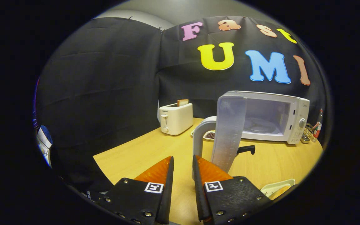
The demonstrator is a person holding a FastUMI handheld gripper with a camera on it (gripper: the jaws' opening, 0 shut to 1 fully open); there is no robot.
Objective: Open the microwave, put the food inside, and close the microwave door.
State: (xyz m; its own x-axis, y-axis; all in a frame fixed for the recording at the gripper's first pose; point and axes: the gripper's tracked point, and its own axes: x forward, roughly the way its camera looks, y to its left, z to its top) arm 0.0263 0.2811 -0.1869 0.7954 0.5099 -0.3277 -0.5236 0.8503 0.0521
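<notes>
Held in my hand, the gripper [183,162] has its fingers slightly parted and grasping nothing, just short of the microwave door's handle [202,132]. From left to right on the wooden table [136,153]: a white toaster [176,118] with a slice of bread [182,102] in its slot, then the white microwave [270,117], its door [230,131] swung wide open and its turntable [259,125] bare. Just right of my fingers lies a white tray of food [278,188], near the table's edge.

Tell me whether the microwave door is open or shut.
Open: the microwave door is swung out toward the gripper, baring the turntable inside.
</notes>
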